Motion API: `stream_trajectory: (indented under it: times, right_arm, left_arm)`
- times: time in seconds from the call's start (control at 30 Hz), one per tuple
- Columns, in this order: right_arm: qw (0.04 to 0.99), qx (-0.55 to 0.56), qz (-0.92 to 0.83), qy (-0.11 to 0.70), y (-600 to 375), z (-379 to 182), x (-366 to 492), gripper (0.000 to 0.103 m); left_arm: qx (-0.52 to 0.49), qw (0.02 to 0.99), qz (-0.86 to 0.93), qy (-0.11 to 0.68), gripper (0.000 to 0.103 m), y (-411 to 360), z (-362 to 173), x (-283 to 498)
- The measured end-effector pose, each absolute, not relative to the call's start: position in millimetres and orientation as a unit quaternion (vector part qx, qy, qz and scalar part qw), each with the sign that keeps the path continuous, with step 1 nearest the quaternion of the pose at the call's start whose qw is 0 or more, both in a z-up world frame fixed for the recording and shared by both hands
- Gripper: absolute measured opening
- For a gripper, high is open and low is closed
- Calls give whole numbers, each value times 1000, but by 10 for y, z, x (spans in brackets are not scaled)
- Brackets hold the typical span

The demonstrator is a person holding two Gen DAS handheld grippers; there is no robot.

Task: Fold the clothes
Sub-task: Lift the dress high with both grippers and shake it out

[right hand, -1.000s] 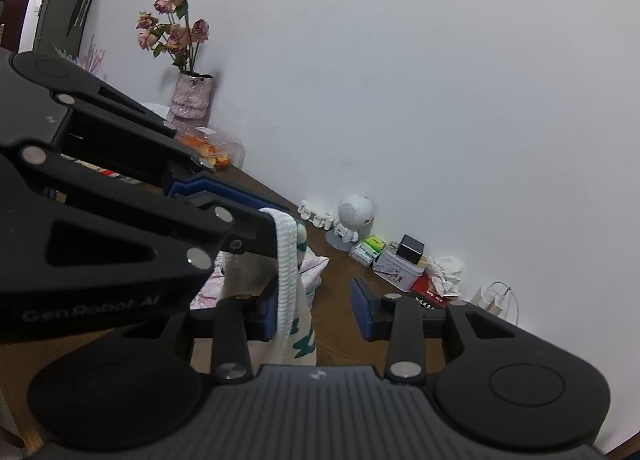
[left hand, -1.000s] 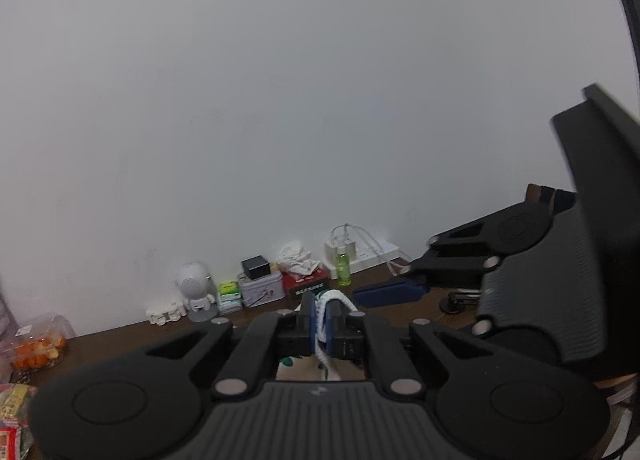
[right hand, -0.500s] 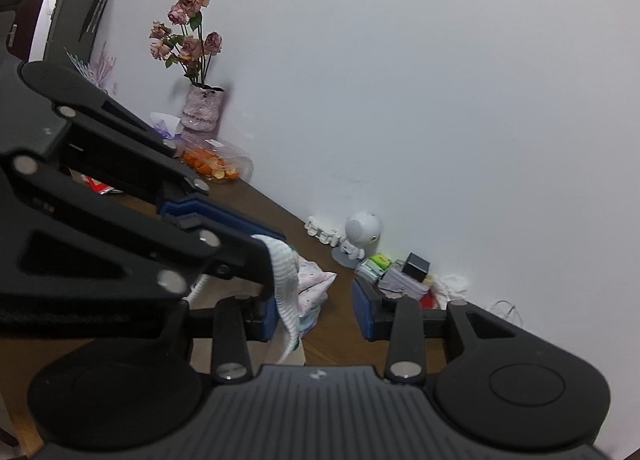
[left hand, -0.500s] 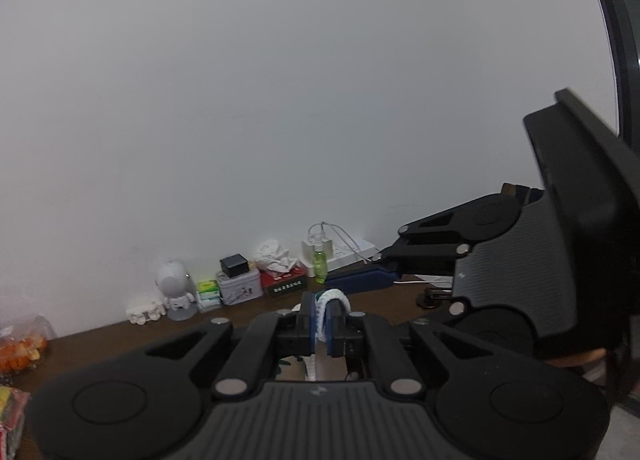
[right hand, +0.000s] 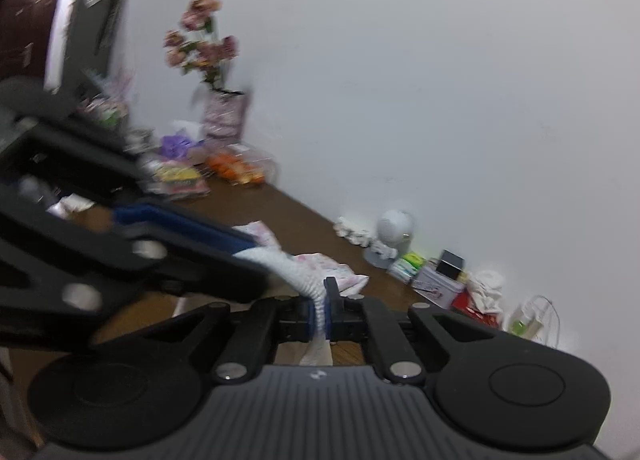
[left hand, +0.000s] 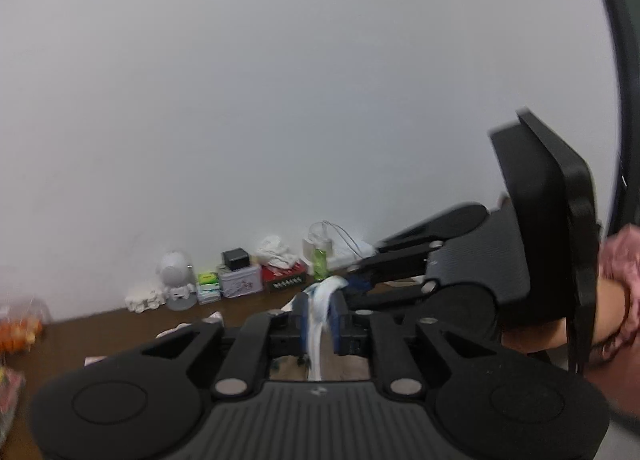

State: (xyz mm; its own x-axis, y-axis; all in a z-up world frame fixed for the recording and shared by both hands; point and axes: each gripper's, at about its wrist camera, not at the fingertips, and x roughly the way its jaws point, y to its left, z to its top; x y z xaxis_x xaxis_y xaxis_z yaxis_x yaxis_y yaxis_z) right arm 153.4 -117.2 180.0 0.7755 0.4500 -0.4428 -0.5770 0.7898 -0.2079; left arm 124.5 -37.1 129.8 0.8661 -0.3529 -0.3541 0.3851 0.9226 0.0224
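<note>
A white ribbed garment edge (left hand: 320, 312) is pinched between the blue pads of my left gripper (left hand: 323, 310), and the cloth hangs down below it. The same white ribbed edge (right hand: 298, 274) runs from the left gripper's fingers (right hand: 188, 226) across into my right gripper (right hand: 319, 310), which is shut on it. Both grippers are held up above the brown table (right hand: 280, 208), close together. In the left wrist view the right gripper's body (left hand: 500, 260) sits at the right with a person's hand (left hand: 608, 308) behind it. More pale patterned clothes (right hand: 328, 268) lie on the table beneath.
Along the wall stand a white round robot figure (left hand: 176, 276), small boxes and a tin (left hand: 240, 280), a red box (left hand: 285, 278), a green bottle (left hand: 320, 260) and a charger. A vase of pink flowers (right hand: 220, 112) and snack bags (right hand: 236, 168) sit at the table's far left.
My right gripper has gone from open to shut on the white ribbed edge. Both grippers have moved; the views swung and the left gripper's fingers now sit further left.
</note>
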Motion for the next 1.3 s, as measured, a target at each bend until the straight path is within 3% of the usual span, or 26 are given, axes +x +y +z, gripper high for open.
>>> stream_trajectory:
  times: [0.07, 0.33, 0.4, 0.43, 0.5, 0.57, 0.77, 0.9, 1.07, 1.17, 1.23, 1.3]
  right_arm:
    - [938, -112, 260, 201, -1266, 1861, 1666, 4]
    - [949, 69, 208, 225, -1844, 1965, 1856, 2]
    - [951, 80, 199, 222, -1864, 1968, 1840, 2]
    - [953, 77, 195, 218, -1833, 1966, 1825, 2]
    - [958, 67, 185, 208, -1807, 1977, 1797, 2]
    - [963, 56, 176, 198, -1794, 1992, 1771, 2]
    - [970, 1, 149, 194, -1963, 1863, 1614, 2]
    - [960, -52, 150, 231, -2096, 1596, 1515, 2]
    - [935, -119, 182, 282, -2052, 1121, 1441, 5]
    - [925, -158, 199, 281, -1938, 932, 1392, 21]
    - [923, -197, 202, 263, -1832, 879, 1345, 42]
    - [920, -239, 195, 242, -1720, 843, 1307, 45]
  left_arm:
    - [29, 969, -173, 174, 56, -286, 1249, 1250]
    - [-10, 955, -147, 259, 56, -367, 750, 1427]
    - [-20, 951, -118, 284, 55, -441, 590, 1537]
    - [-26, 948, -101, 300, 48, -422, 517, 1597]
    - [-41, 940, -76, 331, 32, -352, 351, 1689]
    - [-59, 932, -81, 348, 6, -257, 334, 1612]
    - [-23, 951, -62, 302, 3, -129, 701, 1325]
    - [8, 966, -54, 253, 3, -142, 1106, 1224]
    - [75, 967, -74, 233, 3, -394, 1208, 1105]
    - [108, 962, -86, 235, 3, -539, 1166, 1055]
    - [125, 960, -91, 235, 3, -596, 1147, 1030]
    - [140, 957, -96, 235, 3, -650, 1119, 1011]
